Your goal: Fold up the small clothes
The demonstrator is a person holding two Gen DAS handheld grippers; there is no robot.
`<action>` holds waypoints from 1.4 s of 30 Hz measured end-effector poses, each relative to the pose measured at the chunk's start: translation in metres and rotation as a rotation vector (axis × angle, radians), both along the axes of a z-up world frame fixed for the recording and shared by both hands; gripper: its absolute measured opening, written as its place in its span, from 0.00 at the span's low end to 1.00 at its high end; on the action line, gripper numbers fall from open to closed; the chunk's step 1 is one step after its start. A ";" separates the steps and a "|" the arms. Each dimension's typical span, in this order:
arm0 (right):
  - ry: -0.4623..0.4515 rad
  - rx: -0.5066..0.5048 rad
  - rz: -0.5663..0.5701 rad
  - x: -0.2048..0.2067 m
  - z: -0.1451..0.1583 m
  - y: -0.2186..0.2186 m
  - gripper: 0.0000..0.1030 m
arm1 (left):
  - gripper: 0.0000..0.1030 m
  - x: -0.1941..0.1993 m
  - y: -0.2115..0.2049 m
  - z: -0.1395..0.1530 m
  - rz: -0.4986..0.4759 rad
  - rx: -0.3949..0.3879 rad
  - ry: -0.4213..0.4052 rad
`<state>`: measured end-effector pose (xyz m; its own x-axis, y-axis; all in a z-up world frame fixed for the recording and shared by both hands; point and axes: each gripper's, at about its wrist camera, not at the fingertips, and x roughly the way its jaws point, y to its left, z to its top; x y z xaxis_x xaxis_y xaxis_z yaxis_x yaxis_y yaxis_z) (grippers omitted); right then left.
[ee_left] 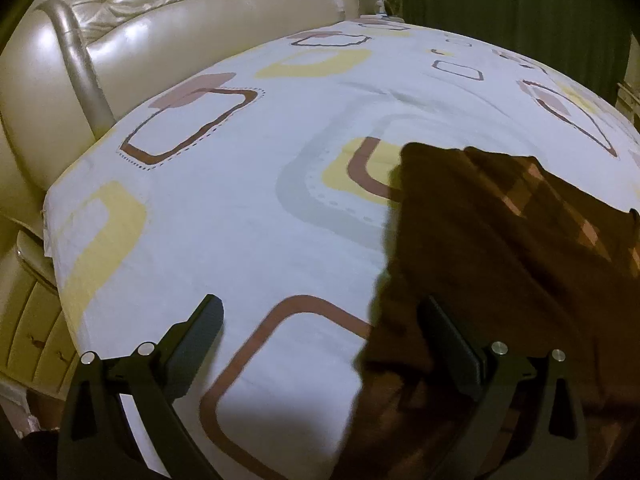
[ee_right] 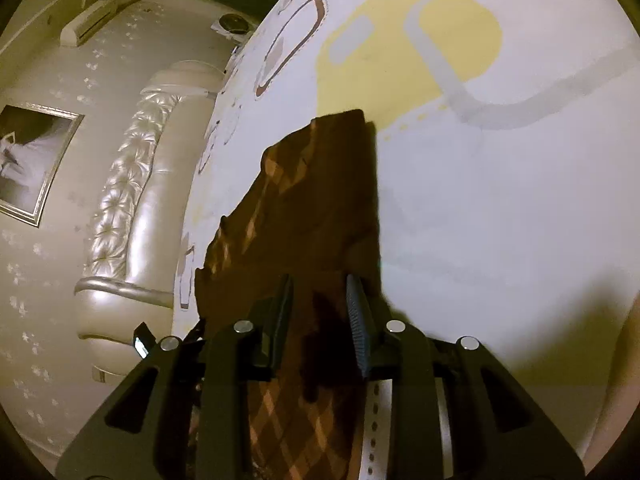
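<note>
A dark brown garment with a lighter diamond check (ee_left: 500,248) lies on the patterned bed sheet (ee_left: 248,208), on the right of the left wrist view. My left gripper (ee_left: 320,320) is open just above the sheet; its right finger (ee_left: 452,344) is over the garment's left edge, its left finger over bare sheet. In the right wrist view the same garment (ee_right: 312,200) runs away from the camera. My right gripper (ee_right: 320,300) is partly open with cloth lying between its fingers; the jaws do not pinch it.
The white sheet with brown, yellow and grey rounded squares (ee_right: 500,200) covers the bed. A cream padded headboard (ee_left: 120,52) rises at the left. A dark green curtain (ee_left: 520,0) hangs behind. A framed picture (ee_right: 32,160) and an air conditioner (ee_right: 88,20) are on the wall.
</note>
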<state>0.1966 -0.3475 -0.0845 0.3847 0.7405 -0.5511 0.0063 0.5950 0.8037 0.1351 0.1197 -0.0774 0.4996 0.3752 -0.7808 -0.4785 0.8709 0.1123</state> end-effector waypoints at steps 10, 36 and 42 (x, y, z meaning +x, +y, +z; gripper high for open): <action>-0.065 -0.139 0.042 0.010 0.013 0.013 0.27 | 0.96 0.000 0.006 -0.004 0.003 -0.023 -0.006; -0.103 -0.204 -0.039 0.009 0.006 -0.005 0.14 | 0.96 -0.005 0.017 -0.008 -0.010 -0.104 -0.036; -0.088 -0.159 -0.012 -0.040 0.015 -0.025 0.26 | 0.96 -0.024 0.026 -0.001 -0.095 -0.177 -0.032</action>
<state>0.1565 -0.3728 -0.0697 0.4454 0.6416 -0.6245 -0.0521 0.7149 0.6973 0.1107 0.1459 -0.0780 0.5520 0.1834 -0.8134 -0.3939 0.9172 -0.0605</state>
